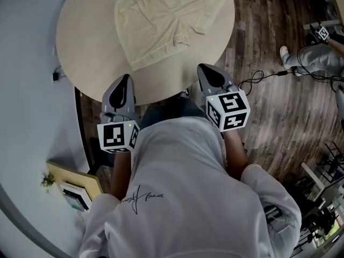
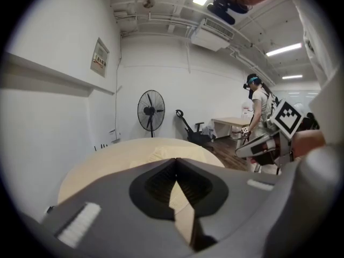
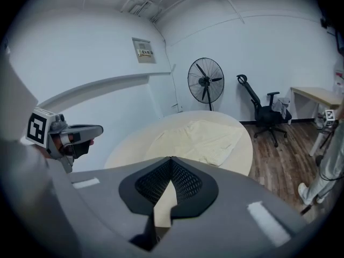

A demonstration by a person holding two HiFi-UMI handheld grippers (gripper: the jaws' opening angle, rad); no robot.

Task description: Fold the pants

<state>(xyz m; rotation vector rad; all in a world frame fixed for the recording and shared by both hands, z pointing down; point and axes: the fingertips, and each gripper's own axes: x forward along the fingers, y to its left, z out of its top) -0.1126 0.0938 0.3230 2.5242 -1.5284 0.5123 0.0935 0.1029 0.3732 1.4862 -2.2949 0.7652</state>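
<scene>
The left gripper (image 1: 127, 78) and the right gripper (image 1: 202, 67) each have their jaws closed tip to tip, with nothing between them. Both hang at the near edge of the round table (image 1: 86, 47). The pale pants (image 1: 166, 23) lie spread flat on the table's far half, apart from both grippers.

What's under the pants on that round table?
The pants lie flat, straight on the round table, whose bare top shows beside them. Nothing bulges the fabric, but whatever it covers cannot be seen.
</scene>
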